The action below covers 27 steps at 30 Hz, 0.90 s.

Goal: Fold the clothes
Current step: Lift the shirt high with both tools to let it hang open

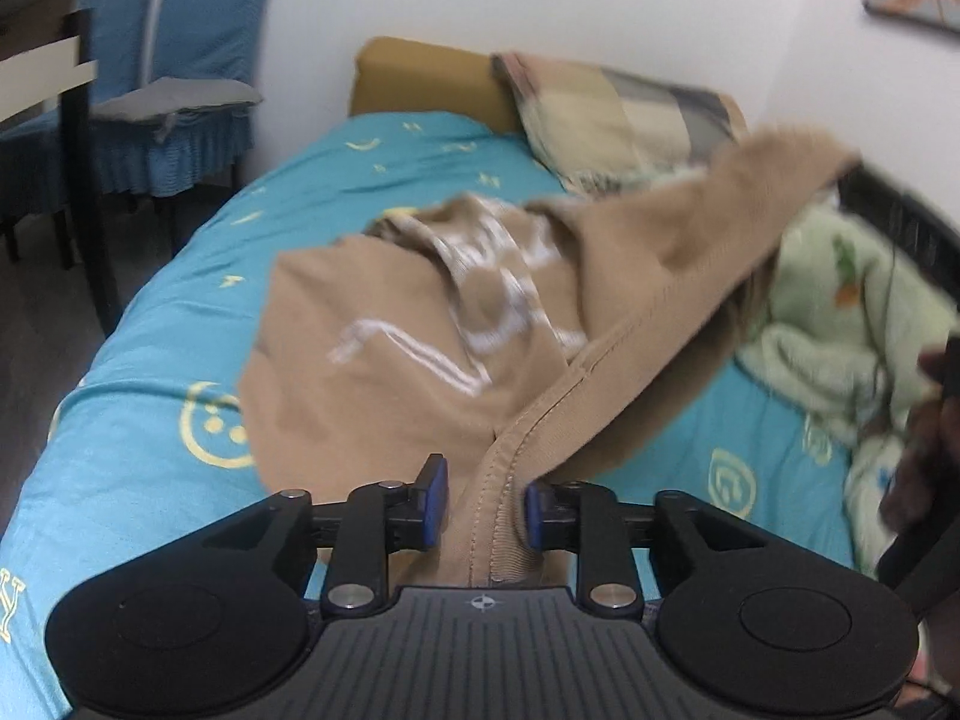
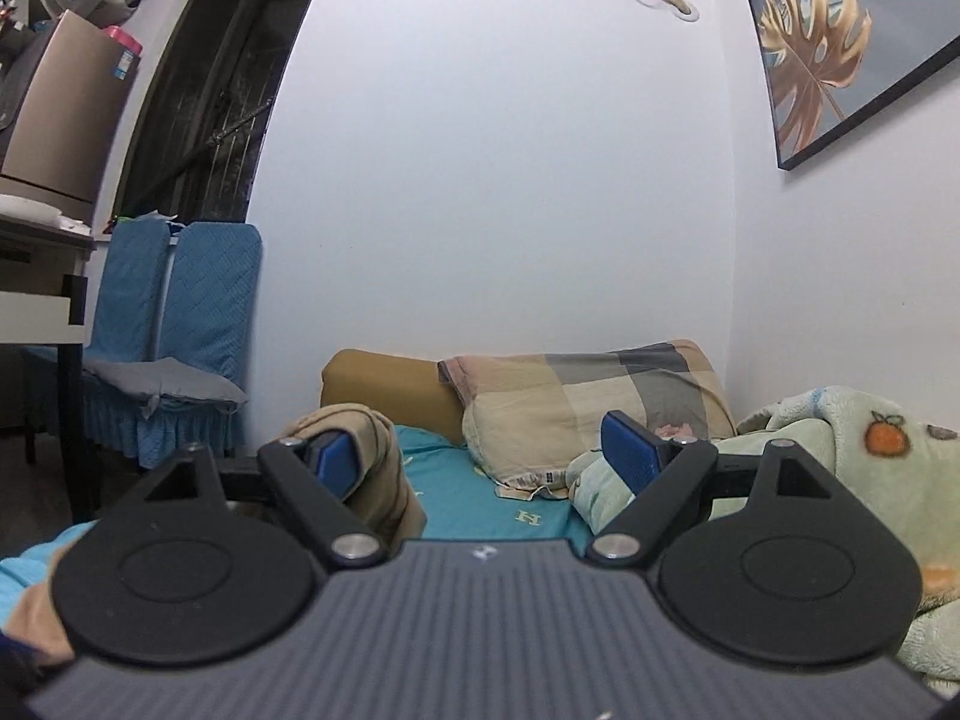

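Tan garment (image 1: 384,360) bears blurred white lettering; sheet (image 2: 531,517) reads "H".

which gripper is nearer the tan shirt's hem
Left. The left gripper has the tan shirt hem running between its parted pads. The right gripper is open with only a bunched fold of shirt beside its left finger.

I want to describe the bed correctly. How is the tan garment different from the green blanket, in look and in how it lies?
The tan garment is plain brown with white lettering; the green blanket is pale, fluffy, with fruit prints. The tan garment lies mid-bed, its hem running between the left gripper's parted pads; the green blanket sits bunched by the wall, untouched. Both rest on the teal sheet.
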Tool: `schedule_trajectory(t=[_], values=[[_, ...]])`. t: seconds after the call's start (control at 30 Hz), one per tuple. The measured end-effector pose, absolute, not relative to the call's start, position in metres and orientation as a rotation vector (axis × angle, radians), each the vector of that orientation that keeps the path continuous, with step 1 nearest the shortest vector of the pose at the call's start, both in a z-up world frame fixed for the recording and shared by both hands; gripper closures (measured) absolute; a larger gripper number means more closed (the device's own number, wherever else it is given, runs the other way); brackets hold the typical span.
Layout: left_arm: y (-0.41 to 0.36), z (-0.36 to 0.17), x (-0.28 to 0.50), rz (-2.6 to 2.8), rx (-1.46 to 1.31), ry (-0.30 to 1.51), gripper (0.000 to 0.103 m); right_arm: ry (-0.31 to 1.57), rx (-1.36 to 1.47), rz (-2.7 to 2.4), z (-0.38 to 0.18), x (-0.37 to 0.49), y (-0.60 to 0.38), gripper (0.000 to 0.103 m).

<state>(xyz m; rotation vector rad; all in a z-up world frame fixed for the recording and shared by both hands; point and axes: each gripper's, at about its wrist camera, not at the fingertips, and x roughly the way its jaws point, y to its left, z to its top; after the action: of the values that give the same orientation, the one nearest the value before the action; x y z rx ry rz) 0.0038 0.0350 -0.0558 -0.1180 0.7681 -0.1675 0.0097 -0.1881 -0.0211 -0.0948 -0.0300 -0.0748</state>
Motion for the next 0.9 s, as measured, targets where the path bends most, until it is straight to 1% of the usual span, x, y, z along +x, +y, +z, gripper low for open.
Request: schedule_trajectory(t=[0.07, 0.1, 0.17, 0.2, 0.27, 0.37, 0.43, 0.53, 0.6, 0.73, 0.9], values=[[0.025, -0.063, 0.007, -0.147, -0.055, 0.784, 0.059, -0.030, -0.072, -0.081, -0.022, 0.008, -0.192, 0.018], [0.021, -0.067, 0.009, -0.126, -0.022, 0.789, 0.054, -0.028, -0.056, -0.083, -0.021, 0.008, -0.194, 0.018], [0.016, -0.071, 0.013, -0.085, 0.024, 0.788, 0.050, -0.022, -0.019, -0.086, -0.018, 0.008, -0.197, 0.018], [0.015, -0.072, 0.014, -0.070, 0.026, 0.786, 0.050, -0.020, -0.002, -0.092, -0.018, 0.008, -0.199, 0.018], [0.021, -0.069, 0.015, -0.039, -0.003, 0.770, 0.049, -0.017, 0.026, -0.110, -0.018, 0.010, -0.204, 0.018], [0.034, -0.060, 0.012, 0.042, -0.037, 0.737, 0.043, -0.019, 0.075, -0.161, -0.020, 0.011, -0.215, 0.018], [0.044, -0.055, 0.009, 0.071, -0.079, 0.732, 0.035, -0.009, 0.129, -0.197, -0.022, 0.013, -0.226, 0.018], [0.060, -0.040, 0.002, 0.079, -0.154, 0.667, 0.032, 0.051, 0.197, -0.231, -0.029, 0.022, -0.240, 0.018], [0.065, -0.030, -0.003, 0.118, -0.167, 0.598, 0.025, 0.099, 0.214, -0.244, -0.035, 0.028, -0.246, 0.018], [0.074, -0.017, -0.006, 0.182, -0.196, 0.501, 0.025, 0.216, 0.245, -0.198, -0.048, 0.041, -0.250, 0.018], [0.078, -0.003, -0.003, 0.194, -0.179, 0.447, 0.025, 0.490, 0.398, -0.119, -0.079, 0.065, -0.266, 0.018]])
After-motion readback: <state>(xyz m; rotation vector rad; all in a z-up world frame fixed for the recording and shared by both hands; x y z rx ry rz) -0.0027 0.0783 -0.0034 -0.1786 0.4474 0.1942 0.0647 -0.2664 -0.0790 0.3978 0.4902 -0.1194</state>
